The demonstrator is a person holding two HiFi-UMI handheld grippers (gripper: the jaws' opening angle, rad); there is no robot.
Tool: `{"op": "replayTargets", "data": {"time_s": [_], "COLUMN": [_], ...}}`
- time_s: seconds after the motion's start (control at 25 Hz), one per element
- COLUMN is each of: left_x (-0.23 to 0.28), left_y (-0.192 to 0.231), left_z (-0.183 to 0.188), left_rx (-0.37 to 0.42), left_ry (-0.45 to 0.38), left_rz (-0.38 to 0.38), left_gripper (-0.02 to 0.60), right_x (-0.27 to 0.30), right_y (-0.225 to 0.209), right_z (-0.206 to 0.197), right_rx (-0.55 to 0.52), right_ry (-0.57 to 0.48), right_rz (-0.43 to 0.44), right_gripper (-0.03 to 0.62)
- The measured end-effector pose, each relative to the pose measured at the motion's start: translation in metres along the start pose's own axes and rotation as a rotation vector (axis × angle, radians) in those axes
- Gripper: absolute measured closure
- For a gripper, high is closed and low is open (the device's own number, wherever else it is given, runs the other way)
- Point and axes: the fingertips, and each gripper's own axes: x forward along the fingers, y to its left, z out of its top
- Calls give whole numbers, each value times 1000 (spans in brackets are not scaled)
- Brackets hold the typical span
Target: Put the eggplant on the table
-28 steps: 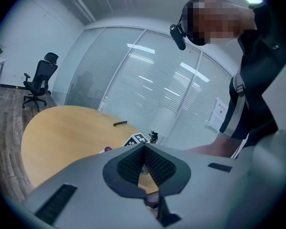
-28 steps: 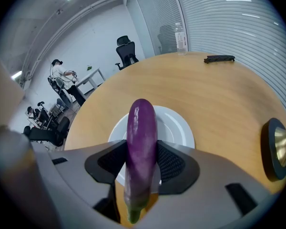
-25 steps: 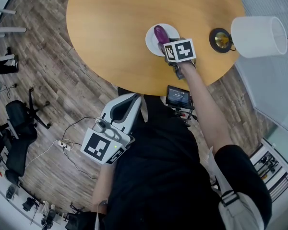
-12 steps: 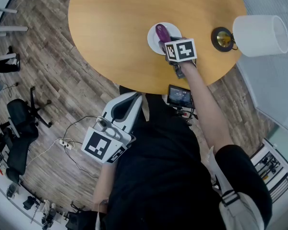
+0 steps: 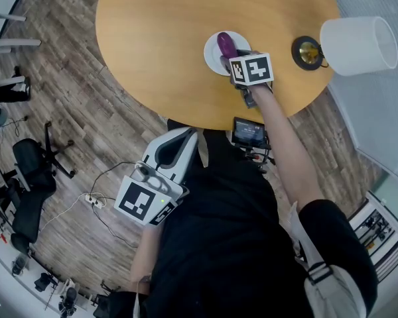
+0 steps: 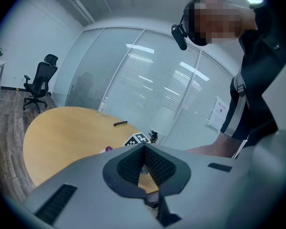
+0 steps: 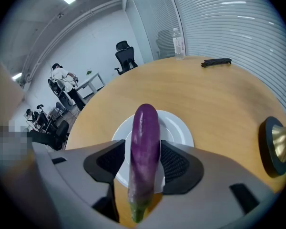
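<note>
Here the right gripper (image 7: 144, 162) has its jaws opening, the eggplant (image 7: 145, 137) between them over the plate (image 7: 178, 128) on the tabletop (image 5: 159, 38). The left gripper (image 6: 144, 149) has its jaws together, empty.

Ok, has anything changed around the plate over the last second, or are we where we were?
The right gripper is opening its jaws, with the eggplant between them; the pads look just clear of it. Neither has visibly shifted. The eggplant is in the same spot over the white plate, and the left gripper is shut at the person's side, off the table, as before.
</note>
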Motion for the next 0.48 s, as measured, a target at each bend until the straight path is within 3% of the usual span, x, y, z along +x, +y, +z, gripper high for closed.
{"op": "replayTargets", "data": {"time_s": [0.48], "left_x": [2], "left_y": [-5], "left_z": [1], "left_rx": [15], "left_ry": [2], "left_rz": [-8], "left_gripper": [570], "right_x": [-15], "right_y": [1], "right_z": [6], "right_rx": [-12], "right_ry": [-32], "right_rz": [15], "right_gripper": [362]}}
